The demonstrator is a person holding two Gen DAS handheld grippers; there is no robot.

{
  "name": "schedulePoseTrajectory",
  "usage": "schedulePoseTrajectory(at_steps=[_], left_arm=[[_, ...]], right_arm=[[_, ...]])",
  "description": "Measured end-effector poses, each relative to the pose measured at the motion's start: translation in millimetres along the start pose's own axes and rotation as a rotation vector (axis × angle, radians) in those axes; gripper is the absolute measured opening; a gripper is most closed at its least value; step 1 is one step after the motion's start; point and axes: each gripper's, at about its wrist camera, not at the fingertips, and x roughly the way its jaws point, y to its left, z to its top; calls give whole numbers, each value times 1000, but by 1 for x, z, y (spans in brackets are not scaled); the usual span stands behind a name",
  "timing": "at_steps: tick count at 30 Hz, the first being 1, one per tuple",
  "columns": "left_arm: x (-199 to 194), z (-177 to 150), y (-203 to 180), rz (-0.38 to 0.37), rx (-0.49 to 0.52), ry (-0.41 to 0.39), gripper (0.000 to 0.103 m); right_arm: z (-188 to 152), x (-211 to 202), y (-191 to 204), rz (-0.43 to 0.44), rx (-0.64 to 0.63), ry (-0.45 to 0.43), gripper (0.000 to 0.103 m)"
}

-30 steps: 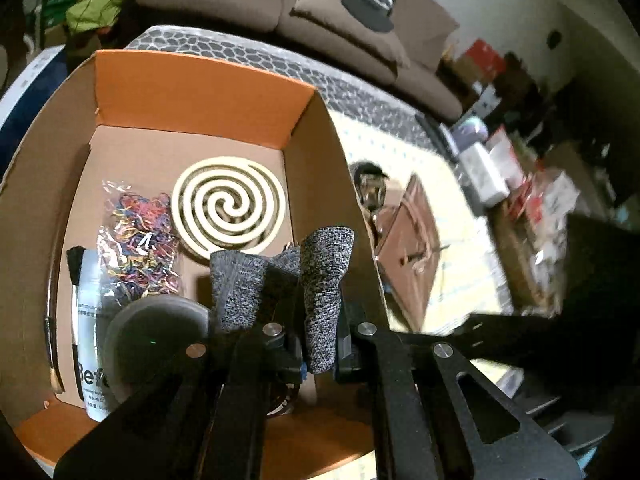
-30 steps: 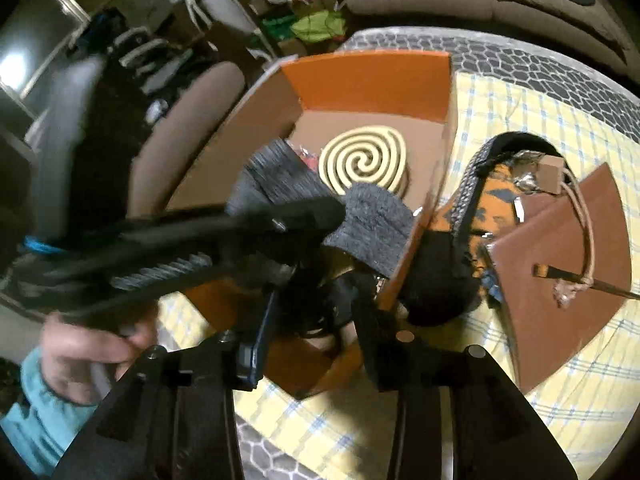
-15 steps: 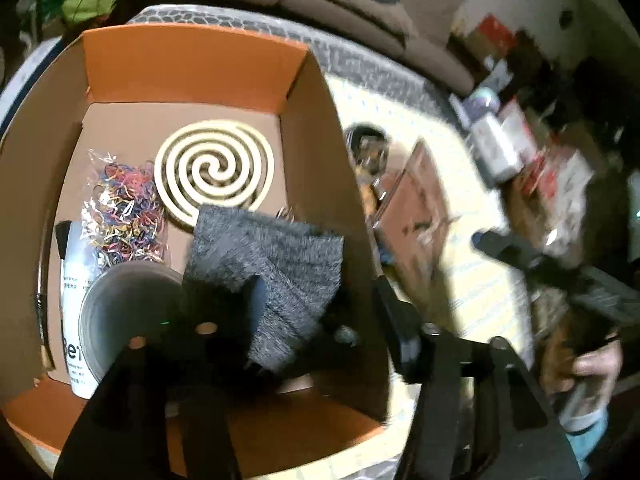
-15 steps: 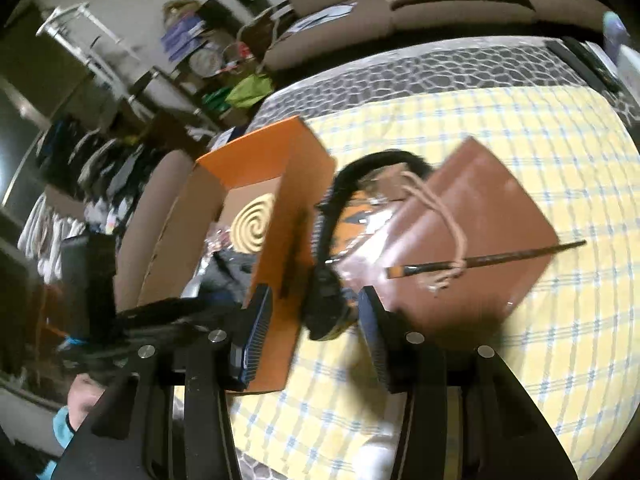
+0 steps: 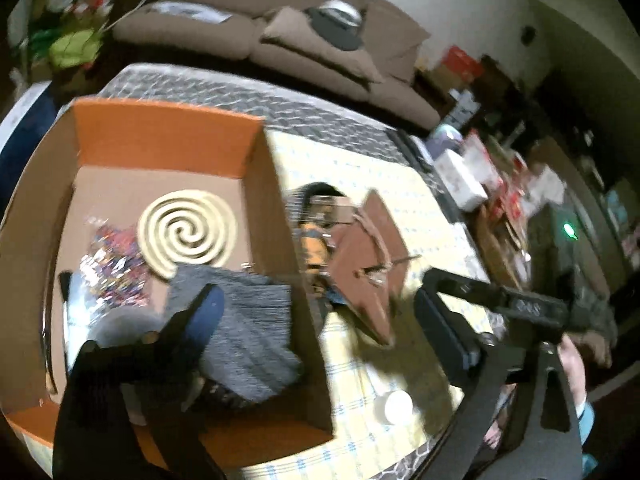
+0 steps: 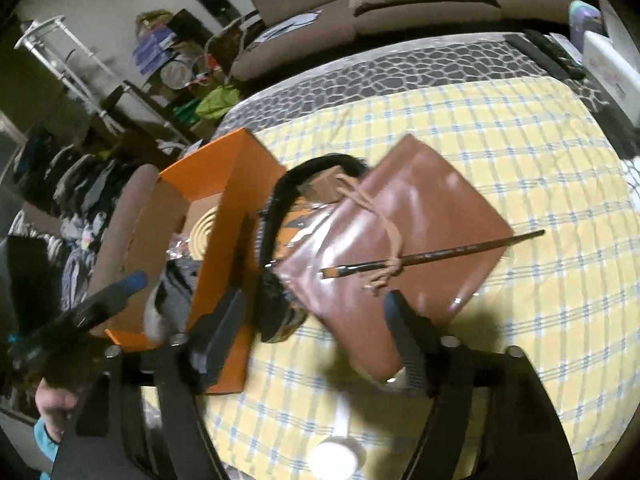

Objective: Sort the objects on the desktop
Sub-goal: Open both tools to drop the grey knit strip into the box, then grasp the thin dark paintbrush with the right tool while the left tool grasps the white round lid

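Note:
An orange cardboard box holds a pale spiral coil, a bag of coloured bands, a white tube and a grey knit cloth lying loose at its right wall. My left gripper is open wide above the box's right wall, holding nothing. My right gripper is open and empty over a brown leather pouch with a paintbrush on it. A black-and-orange strap item lies between pouch and box.
A yellow checked cloth covers the table. A small white cap sits near the front edge, also in the left wrist view. A brown sofa stands behind the table; clutter lies at the right.
My left gripper opened and let the grey cloth drop into the box, then drew back. My right gripper swung right from the box to above the brown pouch and opened wider.

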Motion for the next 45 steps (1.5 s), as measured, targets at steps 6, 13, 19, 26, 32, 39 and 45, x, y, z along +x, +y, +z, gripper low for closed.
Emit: schedulePoseTrajectory(at_steps=[6,13,19,26,32,39,45], left_arm=[[13,-19,-55,-49,183,48,101],[41,-63,-105,-67,391,176,101],[68,-99,-127,-73,491,264,101],[97,-126,-141,-8,585,283,91],[119,-132,-131,40,595,314,51],[120,-125,-122,24,565,317,21],[117,-115,-115,6,521,311,7]], right_arm=[[3,-7,-27,-60,69,-39,84],[12,-19,-61,-113,171,-96,85],[15,-17,-74,-132,198,-99,86],[13,-7,-92,-135,244,-91,86],[11,4,-116,-85,344,-107,82],[5,26,-155,52,558,-119,55],[2,25,-179,107,679,-203,54]])
